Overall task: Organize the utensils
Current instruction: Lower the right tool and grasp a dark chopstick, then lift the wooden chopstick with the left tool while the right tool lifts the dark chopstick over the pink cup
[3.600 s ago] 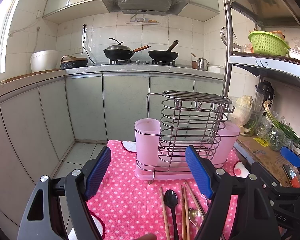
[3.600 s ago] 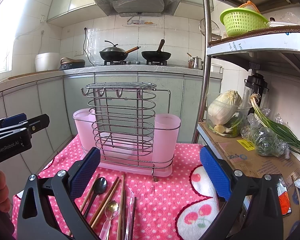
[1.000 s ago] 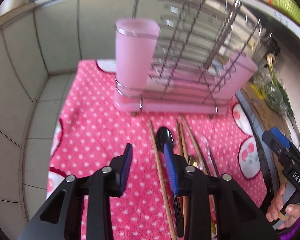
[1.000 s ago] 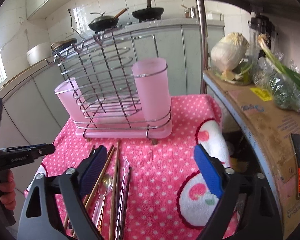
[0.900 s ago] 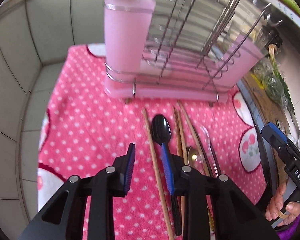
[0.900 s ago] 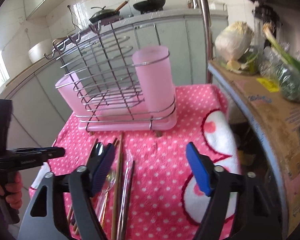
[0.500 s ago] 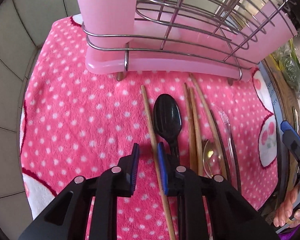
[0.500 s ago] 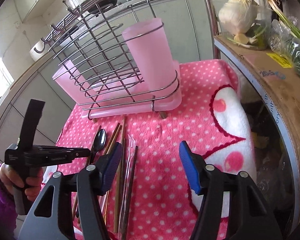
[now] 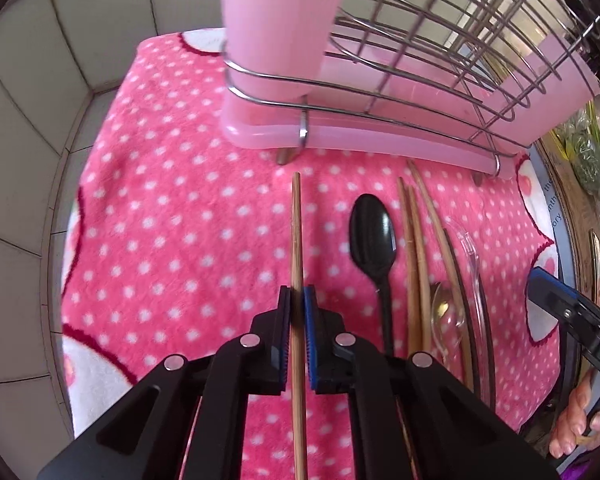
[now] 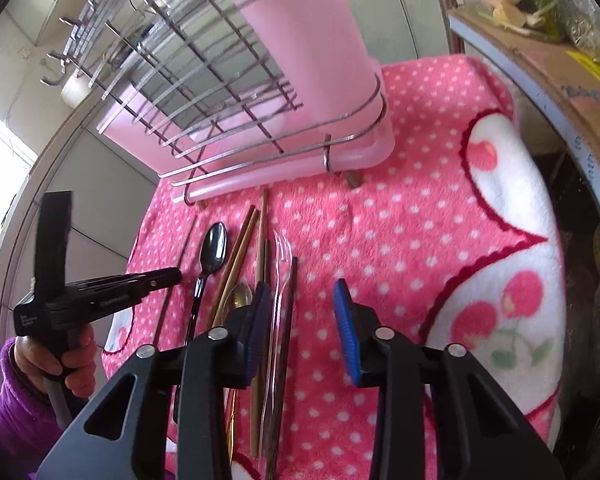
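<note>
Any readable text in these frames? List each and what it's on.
"DAS", cut off: side of the right hand-held gripper, left wrist view; its jaws are closing, clear fork between them.
White print on the left hand-held gripper: too blurred.
Blue print and yellow sticker on the cardboard box: too blurred.

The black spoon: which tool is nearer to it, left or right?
Left. The left tool, shut on a wooden chopstick, sits just beside the black spoon. The right tool, closing, is over the clear fork, farther away.
</note>
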Available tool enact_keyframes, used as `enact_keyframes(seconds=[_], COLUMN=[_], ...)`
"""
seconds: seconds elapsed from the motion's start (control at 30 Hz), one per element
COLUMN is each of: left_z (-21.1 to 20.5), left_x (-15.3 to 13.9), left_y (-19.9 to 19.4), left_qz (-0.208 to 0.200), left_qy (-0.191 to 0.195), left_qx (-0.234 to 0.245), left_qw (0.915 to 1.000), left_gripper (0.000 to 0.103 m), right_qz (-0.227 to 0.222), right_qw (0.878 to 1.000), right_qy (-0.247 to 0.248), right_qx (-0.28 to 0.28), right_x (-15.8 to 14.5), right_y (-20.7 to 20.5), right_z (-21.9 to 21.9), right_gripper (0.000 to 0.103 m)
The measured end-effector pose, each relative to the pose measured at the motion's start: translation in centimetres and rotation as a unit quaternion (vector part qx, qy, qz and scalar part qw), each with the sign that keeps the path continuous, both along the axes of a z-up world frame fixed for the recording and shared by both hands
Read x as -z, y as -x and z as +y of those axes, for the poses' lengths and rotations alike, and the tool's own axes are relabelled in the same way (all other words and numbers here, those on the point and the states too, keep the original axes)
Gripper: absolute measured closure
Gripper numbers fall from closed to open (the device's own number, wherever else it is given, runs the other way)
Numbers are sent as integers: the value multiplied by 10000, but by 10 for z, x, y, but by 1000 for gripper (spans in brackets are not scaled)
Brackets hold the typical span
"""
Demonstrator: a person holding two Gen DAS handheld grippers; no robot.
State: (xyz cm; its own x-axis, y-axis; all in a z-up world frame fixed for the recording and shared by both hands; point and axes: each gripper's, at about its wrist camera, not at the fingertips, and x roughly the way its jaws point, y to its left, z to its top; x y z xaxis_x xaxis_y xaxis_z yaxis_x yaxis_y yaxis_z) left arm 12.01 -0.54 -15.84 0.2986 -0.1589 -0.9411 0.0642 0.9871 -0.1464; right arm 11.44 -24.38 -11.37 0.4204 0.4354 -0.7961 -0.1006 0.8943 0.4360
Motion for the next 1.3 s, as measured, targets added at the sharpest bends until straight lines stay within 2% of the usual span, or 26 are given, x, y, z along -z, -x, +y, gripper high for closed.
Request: enact_keyframes(seconds=[0.17,0.27,0.37,0.43,0.53,0.6,0.67,0.83,0.93,1.07,1.2,1.3], left_z=[24,37,43,43,40,28,26,26,21,12,8,5], left_x=[2,1,2,3,4,8,8,10,10,10,11,11], left_y=[6,7,7,5,2,-6,-11,-22,-27,-40,-47,-51], left_qz=[25,44,68,80,149,238,350,628,793,992,1078,1107], left_qy=[72,146,194,199,185,155,157,152,53,-17,-72,-103], left_qx=[-36,9,62,97,174,210,234,289,372,401,429,448], left_qw=[10000,9999,9998,9997,9996,9994,9990,9975,9961,9943,9932,9928], left_gripper=[97,97,97,96,96,96,95,95,95,95,95,94], right_qz=[234,254,269,272,251,266,290,424,625,622,690,659], right_qw=[9987,9959,9938,9909,9882,9893,9914,9914,9926,9946,9908,9886], right_qy=[425,843,1056,1304,1491,1415,1274,1229,1036,835,1136,1315], right_qx=[-181,-218,-220,-211,-257,-231,-100,145,79,-49,-255,-330], right_x=[13,19,22,23,25,22,19,14,17,12,16,23], right_y=[-5,-8,-10,-12,-13,-13,-12,-11,-13,-17,-24,-29], right_z=[24,37,44,51,59,54,46,21,16,19,30,37], right_gripper=[73,73,74,83,86,95,96,96,96,94,78,78])
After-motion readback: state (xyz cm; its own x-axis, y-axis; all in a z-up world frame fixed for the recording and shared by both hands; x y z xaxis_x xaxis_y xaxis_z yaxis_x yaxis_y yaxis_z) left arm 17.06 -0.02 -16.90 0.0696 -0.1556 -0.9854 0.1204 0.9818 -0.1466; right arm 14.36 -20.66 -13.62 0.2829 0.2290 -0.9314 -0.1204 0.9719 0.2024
